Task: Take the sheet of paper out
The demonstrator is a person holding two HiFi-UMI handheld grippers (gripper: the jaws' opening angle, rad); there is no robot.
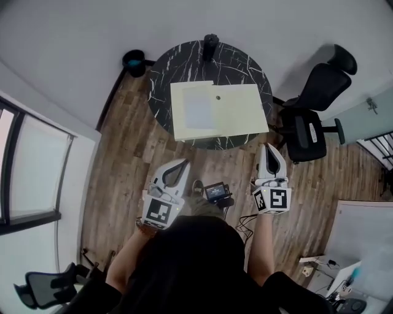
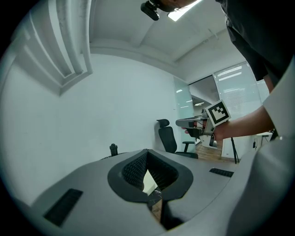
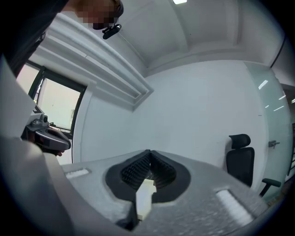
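Both my grippers, left (image 1: 186,162) and right (image 1: 269,146), are closed on nothing. Ahead of the jaws, well apart, the paper (image 1: 199,107) lies on a folder (image 1: 241,110). I'd call this the approach; next I must open and reach the sheet's edge.

An office, by the look of it. A black swivel chair (image 1: 313,116) with headrest and armrests stands just beside the round black marbled desk (image 1: 245,67), and a second, mesh-backed chair (image 1: 46,288) sits near the tall window (image 1: 31,178). The floor (image 1: 123,184) is wood plank and the walls (image 3: 198,106) are plain white. Glass partitions (image 2: 235,87) close off a further room, a strip light (image 2: 184,11) glows in the ceiling, and cables (image 1: 245,227) trail over the floor
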